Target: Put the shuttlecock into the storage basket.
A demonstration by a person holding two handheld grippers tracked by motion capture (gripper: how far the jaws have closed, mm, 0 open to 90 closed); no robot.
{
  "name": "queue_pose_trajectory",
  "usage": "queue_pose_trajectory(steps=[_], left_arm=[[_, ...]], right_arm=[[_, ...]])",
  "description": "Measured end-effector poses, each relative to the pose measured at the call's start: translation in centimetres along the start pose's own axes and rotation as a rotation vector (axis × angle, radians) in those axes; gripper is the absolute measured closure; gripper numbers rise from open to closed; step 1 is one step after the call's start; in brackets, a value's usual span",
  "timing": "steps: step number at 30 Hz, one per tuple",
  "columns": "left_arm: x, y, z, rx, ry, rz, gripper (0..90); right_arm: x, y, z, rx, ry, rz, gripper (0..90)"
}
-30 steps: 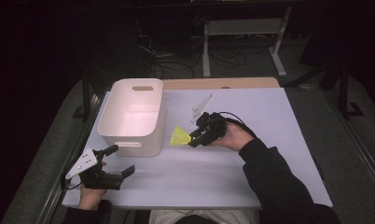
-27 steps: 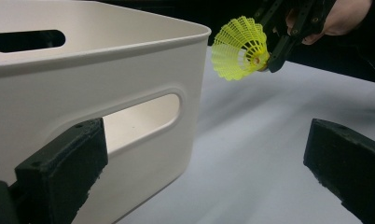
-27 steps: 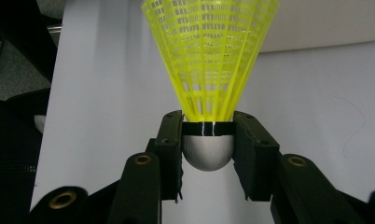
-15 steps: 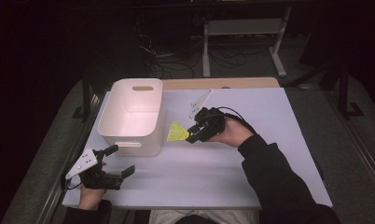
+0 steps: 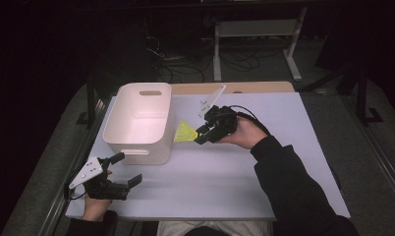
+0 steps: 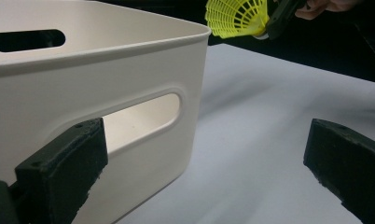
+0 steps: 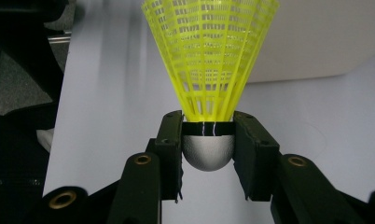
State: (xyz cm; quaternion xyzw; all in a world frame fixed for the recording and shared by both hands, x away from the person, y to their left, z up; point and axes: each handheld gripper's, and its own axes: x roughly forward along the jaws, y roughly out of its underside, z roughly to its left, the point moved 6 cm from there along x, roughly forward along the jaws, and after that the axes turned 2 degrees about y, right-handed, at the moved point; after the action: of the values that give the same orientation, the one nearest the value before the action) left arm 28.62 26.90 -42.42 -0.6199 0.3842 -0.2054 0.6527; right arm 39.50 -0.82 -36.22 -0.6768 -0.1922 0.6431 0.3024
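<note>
right gripper (image 5: 201, 136): jaws pinching shuttlecock (image 5: 185, 132) at its grey cork base, yellow skirt pointing toward bin
shuttlecock: held above table (image 5: 264, 187), just beside bin's right wall, outside it
left gripper (image 5: 121, 169): jaws spread wide, nothing between, low at table's near-left
bin (image 5: 118, 133): white, upright, left half of table

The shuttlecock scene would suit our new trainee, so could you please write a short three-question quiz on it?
1. True or false: the right gripper is shut on the shuttlecock.
2. Which part do its jaws clamp: A) the yellow skirt, B) the rounded base?
3. Which gripper rests open on the table near the white bin?

Key: 1 true; 2 B; 3 the left gripper.
</note>
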Motion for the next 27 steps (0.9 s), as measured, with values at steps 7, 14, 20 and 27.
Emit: queue_pose_trajectory(steps=[7,14,20,27], left_arm=[[0.0,0.0,0.0,-0.001,-0.001,-0.001,0.0],[0.0,0.0,0.0,0.000,0.000,0.000,0.0],[0.0,0.0,0.0,0.000,0.000,-0.001,0.0],[0.0,0.0,0.0,-0.001,0.001,-0.001,0.0]], right_arm=[[-0.7,-0.8,-0.4,0.002,0.007,-0.016,63.2],[-1.0,-1.3,-0.7,0.006,0.010,-0.013,63.2],[-1.4,-2.0,-0.9,-0.003,0.013,-0.021,63.2],[-1.6,-2.5,-1.4,0.003,0.017,-0.030,63.2]])
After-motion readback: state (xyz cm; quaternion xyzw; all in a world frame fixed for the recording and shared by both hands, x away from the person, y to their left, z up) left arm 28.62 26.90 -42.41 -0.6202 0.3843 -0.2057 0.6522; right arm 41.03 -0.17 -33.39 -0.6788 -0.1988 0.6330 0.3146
